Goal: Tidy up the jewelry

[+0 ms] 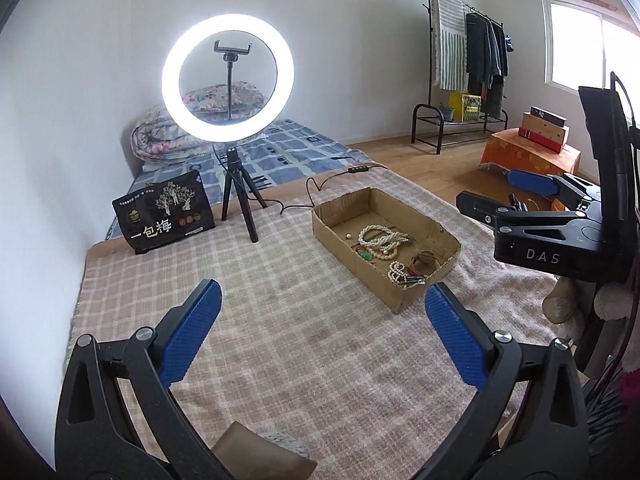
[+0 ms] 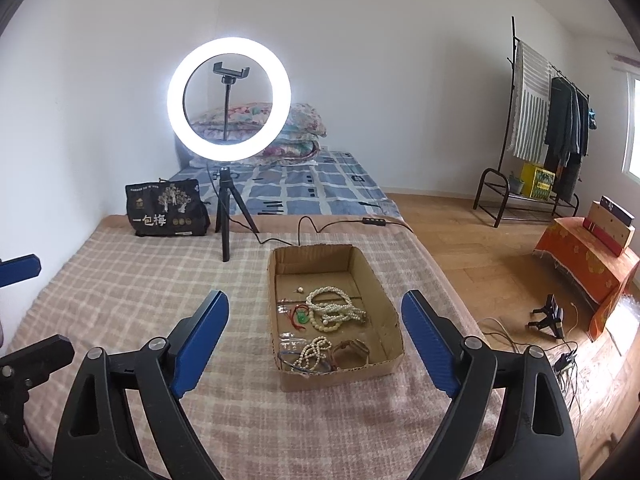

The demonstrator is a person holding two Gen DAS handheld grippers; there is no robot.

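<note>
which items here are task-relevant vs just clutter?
Task-relevant:
cardboard tray
pearl necklaces
green pendant
bracelets
left gripper, open
right gripper, open

Clutter:
ring light
black snack bag
clothes rack

Plain white walls (image 2: 360, 60) and a wood floor (image 2: 460, 240). The near bed wears a pink checked blanket (image 2: 120, 280); at its far edge a lit ring light (image 2: 229, 98) stands on a small tripod. Behind that, a blue patterned mattress (image 2: 312, 188) with folded floral quilts (image 2: 296, 128). A black clothes rack (image 1: 472, 68) stands at the far wall by a bright window (image 1: 576, 48), with an orange-draped box (image 2: 588, 268) nearby.
</note>
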